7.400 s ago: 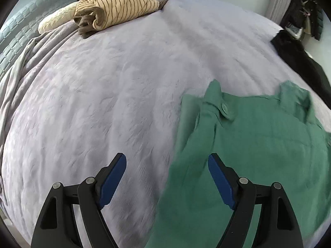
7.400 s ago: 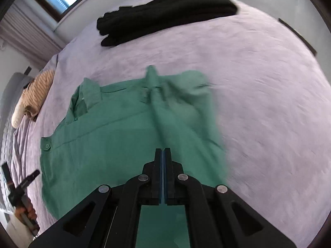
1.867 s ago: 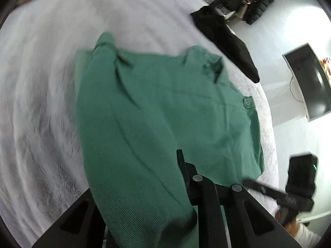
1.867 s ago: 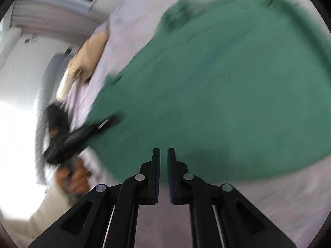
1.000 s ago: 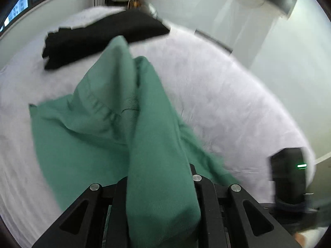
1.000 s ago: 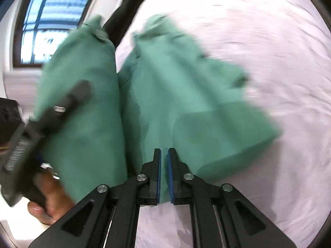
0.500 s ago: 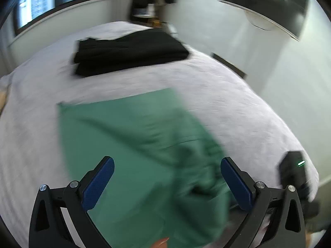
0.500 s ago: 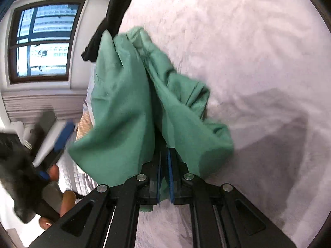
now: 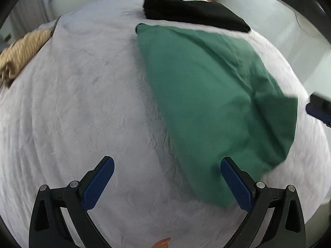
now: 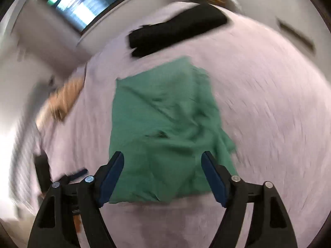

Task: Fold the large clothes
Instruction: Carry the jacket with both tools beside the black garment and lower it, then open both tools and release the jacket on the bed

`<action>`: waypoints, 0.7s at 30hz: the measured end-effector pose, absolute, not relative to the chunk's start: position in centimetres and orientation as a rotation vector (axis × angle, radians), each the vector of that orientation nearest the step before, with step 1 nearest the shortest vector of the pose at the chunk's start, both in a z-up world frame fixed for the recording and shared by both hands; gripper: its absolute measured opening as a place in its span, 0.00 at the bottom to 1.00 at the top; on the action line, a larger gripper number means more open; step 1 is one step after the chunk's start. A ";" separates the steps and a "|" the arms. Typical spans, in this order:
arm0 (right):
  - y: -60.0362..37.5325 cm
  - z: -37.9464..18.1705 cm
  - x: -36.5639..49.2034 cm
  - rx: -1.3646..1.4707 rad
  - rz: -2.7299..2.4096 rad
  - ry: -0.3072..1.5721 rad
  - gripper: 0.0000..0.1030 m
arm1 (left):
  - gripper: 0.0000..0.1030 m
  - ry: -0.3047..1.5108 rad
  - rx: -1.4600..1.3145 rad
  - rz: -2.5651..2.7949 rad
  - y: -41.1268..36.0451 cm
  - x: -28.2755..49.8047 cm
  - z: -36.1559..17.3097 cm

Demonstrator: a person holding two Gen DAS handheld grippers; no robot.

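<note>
A green garment (image 9: 211,95) lies folded over on the pale lilac bed cover (image 9: 82,103); in the right wrist view the green garment (image 10: 165,128) forms a rumpled rectangle. My left gripper (image 9: 167,177) is open and empty, above the bed just left of the garment's near edge. My right gripper (image 10: 163,171) is open and empty, above the garment's near edge. The right wrist view is blurred by motion.
A folded black garment (image 9: 192,12) lies at the far side of the bed, also in the right wrist view (image 10: 175,31). A tan striped garment (image 9: 20,47) lies at the far left. The other gripper's blue pad (image 9: 318,111) shows at the right edge.
My right gripper has opened and let go of the green garment, which now lies folded on the bed. My left gripper, open, has swung left and drawn back from it.
</note>
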State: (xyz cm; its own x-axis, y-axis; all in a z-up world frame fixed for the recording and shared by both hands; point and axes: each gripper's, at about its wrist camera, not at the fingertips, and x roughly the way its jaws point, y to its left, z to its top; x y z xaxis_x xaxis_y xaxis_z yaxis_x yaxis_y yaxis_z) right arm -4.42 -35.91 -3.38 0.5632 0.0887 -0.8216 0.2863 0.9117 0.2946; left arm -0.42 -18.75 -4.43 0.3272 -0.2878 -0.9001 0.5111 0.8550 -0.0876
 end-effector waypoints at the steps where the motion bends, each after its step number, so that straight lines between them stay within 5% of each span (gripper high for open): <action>1: -34.8 -3.6 -3.3 0.342 -0.126 0.997 0.78 | 1.00 1.125 0.209 -0.522 -19.1 0.1 -4.5; 3: -32.5 -5.3 -0.8 0.118 -0.164 1.096 0.77 | 1.00 1.129 0.197 -0.516 -19.7 0.5 -4.8; 4: -31.9 -6.3 -0.1 0.012 -0.208 1.138 0.60 | 1.00 1.131 0.205 -0.508 -20.0 0.8 -5.2; 5: -31.8 -6.6 0.1 -0.023 -0.225 1.152 0.02 | 1.00 1.135 0.216 -0.498 -20.1 0.9 -5.5; 9: -37.5 -5.4 -4.0 0.323 -0.280 1.025 0.06 | 1.00 1.141 0.194 -0.496 -19.6 1.3 -6.1; 14: -46.0 -13.5 -9.9 0.987 -0.292 0.999 0.06 | 1.00 1.187 0.152 -0.525 -19.4 1.5 -7.4; 21: -47.4 -14.1 -13.8 1.196 -0.321 0.902 0.09 | 1.00 1.164 0.228 -0.502 -19.4 1.4 -6.2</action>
State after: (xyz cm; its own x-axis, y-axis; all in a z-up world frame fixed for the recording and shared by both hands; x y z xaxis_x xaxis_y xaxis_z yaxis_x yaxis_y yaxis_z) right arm -13.81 -47.39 -14.14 0.6250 0.2325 -0.7452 0.6509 0.3718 0.6619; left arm 1.38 -19.43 -6.16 0.3014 -0.2591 -0.9176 0.4896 0.8679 -0.0842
